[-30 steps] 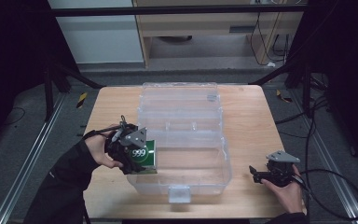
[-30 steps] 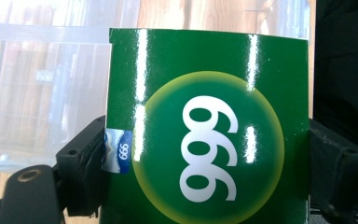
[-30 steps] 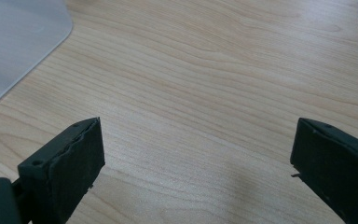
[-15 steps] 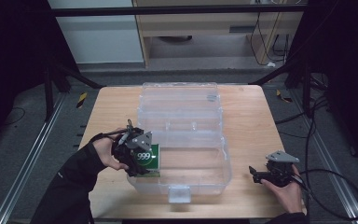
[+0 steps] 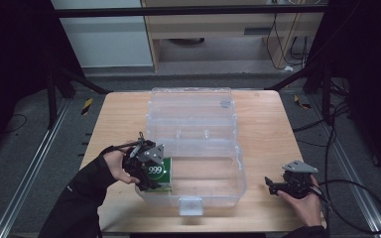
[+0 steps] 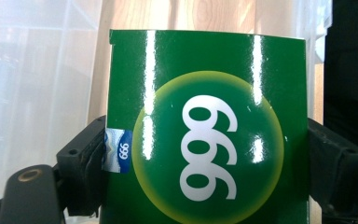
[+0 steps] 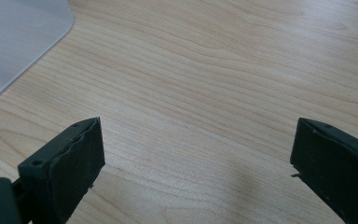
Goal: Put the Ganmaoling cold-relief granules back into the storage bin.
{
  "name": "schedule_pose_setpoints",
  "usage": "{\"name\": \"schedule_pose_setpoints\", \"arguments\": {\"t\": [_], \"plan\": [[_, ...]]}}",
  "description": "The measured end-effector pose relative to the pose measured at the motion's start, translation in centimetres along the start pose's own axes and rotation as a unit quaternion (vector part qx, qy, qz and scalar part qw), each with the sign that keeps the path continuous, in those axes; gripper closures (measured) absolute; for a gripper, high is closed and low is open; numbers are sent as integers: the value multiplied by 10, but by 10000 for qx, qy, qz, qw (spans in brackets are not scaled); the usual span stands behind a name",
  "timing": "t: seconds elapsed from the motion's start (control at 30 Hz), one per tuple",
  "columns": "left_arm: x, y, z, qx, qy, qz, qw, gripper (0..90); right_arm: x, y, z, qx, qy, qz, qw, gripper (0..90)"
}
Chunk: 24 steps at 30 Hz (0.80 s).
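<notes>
Filling most of the high view, a wooden table (image 5: 124, 124) carries a large clear plastic box (image 5: 198, 163) that lies open near its middle, the lid (image 5: 191, 101) folded back toward the far edge and the deeper base toward the person. A white latch (image 5: 190, 205) sits on the near wall of the base. Dark floor and metal rails run along both sides of the table, and cables trail on the right.

At the near left corner of the box base stands a green carton (image 5: 158, 173) with a pale round patch and white digits on its face. From the high view it appears to sit inside that corner, against the left wall, though the clear plastic makes it hard to tell whether it rests on the bottom. In the left gripper view the carton (image 6: 205, 130) is upright between the two black jaws, which press on its two side edges; a small blue label shows beside the left pad. So the left gripper (image 5: 146, 166), held in the person's left hand (image 5: 114, 166), is clenched on the carton, with the box wall showing pale behind it.

Well apart from the box, near the right front edge of the table, the right hand (image 5: 302, 201) holds the right gripper (image 5: 273, 186) low over bare wood. Its jaws stand wide apart in the right gripper view (image 7: 196, 168), with nothing between them, and a corner of the clear box (image 7: 18, 32) shows at upper left.
</notes>
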State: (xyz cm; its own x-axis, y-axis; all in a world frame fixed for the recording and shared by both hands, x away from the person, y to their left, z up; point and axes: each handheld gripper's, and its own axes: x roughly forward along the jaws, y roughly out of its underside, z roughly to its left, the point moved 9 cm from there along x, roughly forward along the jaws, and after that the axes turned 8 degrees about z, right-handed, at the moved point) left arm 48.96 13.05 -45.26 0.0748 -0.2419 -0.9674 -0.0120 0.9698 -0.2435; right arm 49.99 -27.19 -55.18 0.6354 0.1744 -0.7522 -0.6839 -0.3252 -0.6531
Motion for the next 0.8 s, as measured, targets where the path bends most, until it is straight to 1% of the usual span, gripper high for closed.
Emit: {"name": "schedule_pose_setpoints", "arguments": {"t": [0.17, 0.4, 0.8], "plan": [[8, 2, -2, -50, 70, 16, 10000, 147, 0, 0, 0, -17, -4, 4, 10000, 32], [17, 4, -2, -65, 118, 50, 9999, 147, 1, 0, 1, -16, -11, -2, 10000, 31], [32, 9, -3, -84, 132, 149, 9998, 144, 1, 1, 0, -44, 3, 21, 10000, 29]]}}
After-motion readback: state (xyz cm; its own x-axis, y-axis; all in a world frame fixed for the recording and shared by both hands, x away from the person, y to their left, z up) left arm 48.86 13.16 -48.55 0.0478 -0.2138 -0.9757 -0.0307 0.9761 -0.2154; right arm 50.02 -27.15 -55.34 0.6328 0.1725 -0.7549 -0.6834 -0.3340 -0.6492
